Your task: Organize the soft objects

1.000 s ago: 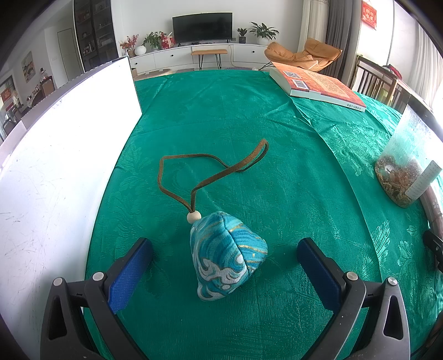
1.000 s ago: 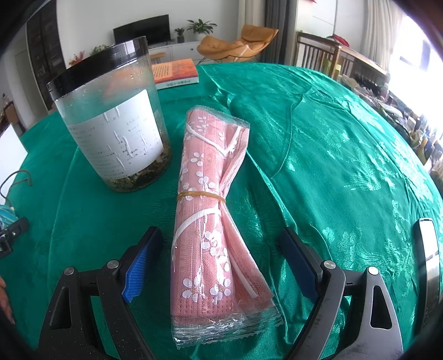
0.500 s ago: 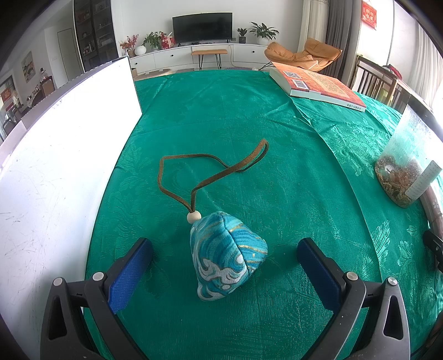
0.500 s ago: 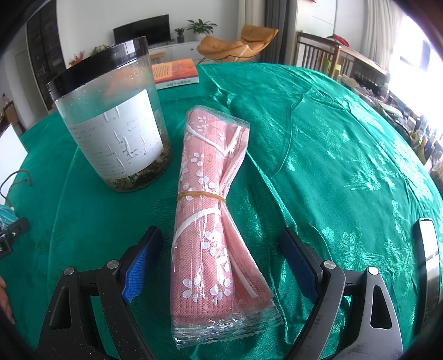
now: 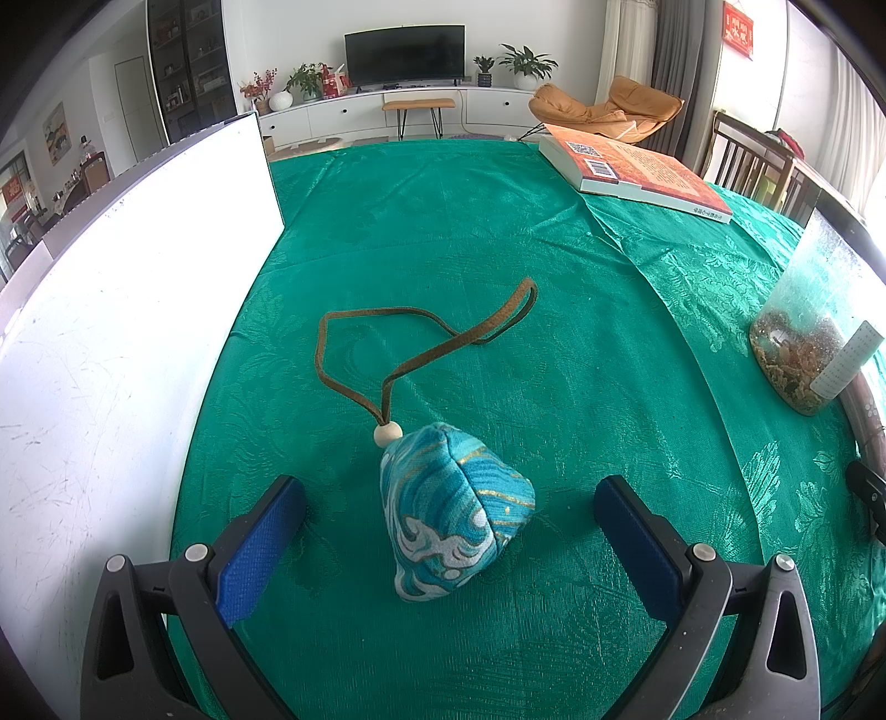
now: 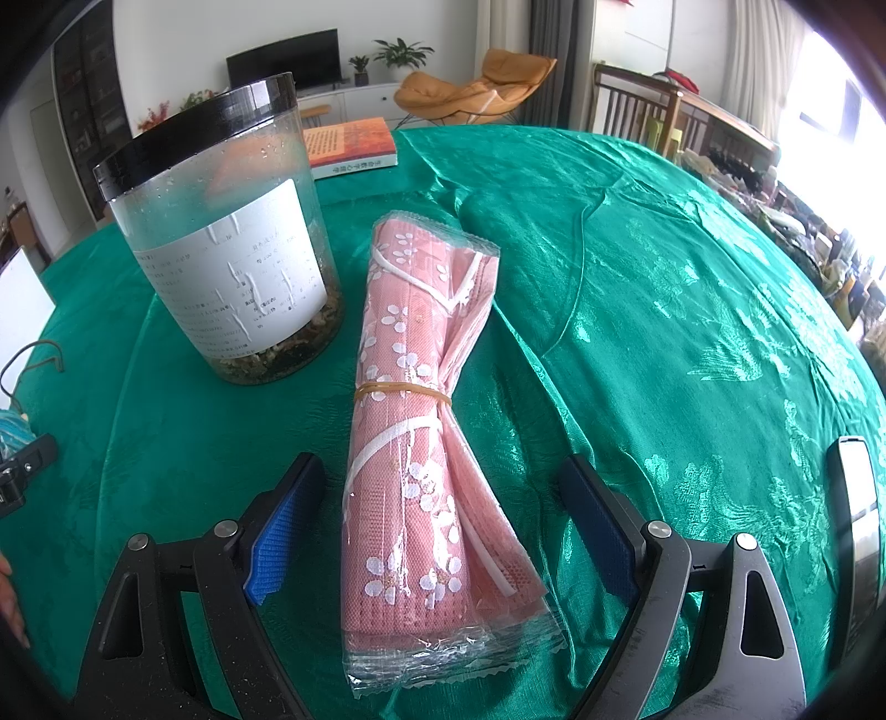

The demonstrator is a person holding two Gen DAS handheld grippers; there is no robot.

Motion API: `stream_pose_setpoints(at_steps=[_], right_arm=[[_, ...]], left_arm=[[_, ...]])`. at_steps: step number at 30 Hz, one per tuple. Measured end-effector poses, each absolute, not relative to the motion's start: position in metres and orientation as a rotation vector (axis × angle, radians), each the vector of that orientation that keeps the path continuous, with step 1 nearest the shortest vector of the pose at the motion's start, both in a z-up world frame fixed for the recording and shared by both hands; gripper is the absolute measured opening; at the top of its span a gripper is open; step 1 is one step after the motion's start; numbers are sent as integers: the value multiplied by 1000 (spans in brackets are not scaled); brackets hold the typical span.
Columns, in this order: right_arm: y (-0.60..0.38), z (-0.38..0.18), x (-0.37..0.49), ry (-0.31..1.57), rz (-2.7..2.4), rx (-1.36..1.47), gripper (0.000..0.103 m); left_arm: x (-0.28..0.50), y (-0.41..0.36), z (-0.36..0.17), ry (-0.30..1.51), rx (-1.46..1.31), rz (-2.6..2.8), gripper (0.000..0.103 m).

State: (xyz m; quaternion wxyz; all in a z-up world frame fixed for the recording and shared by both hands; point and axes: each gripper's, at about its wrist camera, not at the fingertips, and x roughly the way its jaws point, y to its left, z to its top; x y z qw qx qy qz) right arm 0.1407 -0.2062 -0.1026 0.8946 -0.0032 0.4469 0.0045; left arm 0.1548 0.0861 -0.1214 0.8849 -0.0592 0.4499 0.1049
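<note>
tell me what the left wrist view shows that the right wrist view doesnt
Only the left wrist view: the whole blue pouch with its brown cord between the open left gripper, and the white board in full. Only the right wrist view: the wrapped pink mask bundle between the open right gripper. Both share the green tablecloth, the clear jar, the orange book and the TV.

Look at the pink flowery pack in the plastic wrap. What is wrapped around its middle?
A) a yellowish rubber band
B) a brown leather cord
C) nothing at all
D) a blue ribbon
A: a thin yellowish rubber band pinches the pink flowery pack at its waist, as it lies on the green tablecloth.
</note>
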Motion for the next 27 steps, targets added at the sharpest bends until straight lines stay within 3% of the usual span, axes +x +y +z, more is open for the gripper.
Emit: stream_pose_setpoints(at_steps=[24,27], right_arm=[[-205,-102,140,926,10,-6,89],[-206,-103,146,950,41,-1,94]], left_arm=[[155,86,-122,936,-124,219,103],[155,86,-121,948,-123,216,103]])
